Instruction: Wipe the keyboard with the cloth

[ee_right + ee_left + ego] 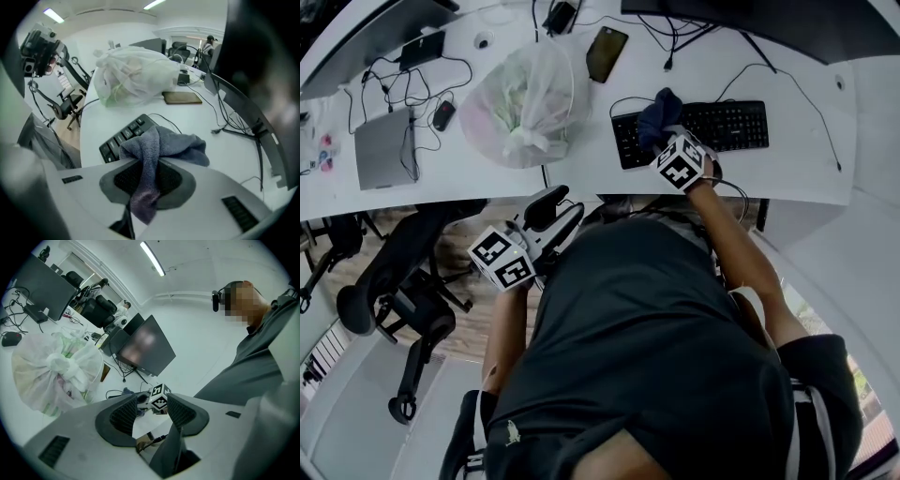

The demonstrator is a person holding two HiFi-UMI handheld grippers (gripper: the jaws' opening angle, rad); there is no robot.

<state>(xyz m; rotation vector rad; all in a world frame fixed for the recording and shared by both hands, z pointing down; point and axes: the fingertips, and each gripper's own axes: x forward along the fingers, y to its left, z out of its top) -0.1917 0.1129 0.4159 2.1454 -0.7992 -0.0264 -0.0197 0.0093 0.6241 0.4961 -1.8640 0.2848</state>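
The cloth is clamped in the right gripper and laid over the keyboard, while the left gripper is held open and empty.

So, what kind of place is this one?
Most likely an office. A long white desk carries a black keyboard, a closed grey laptop and a dark monitor, and a black office chair stands near it.

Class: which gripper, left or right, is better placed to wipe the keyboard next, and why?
Right. The right gripper is shut on the cloth over the keyboard; the left gripper hangs open off the desk.
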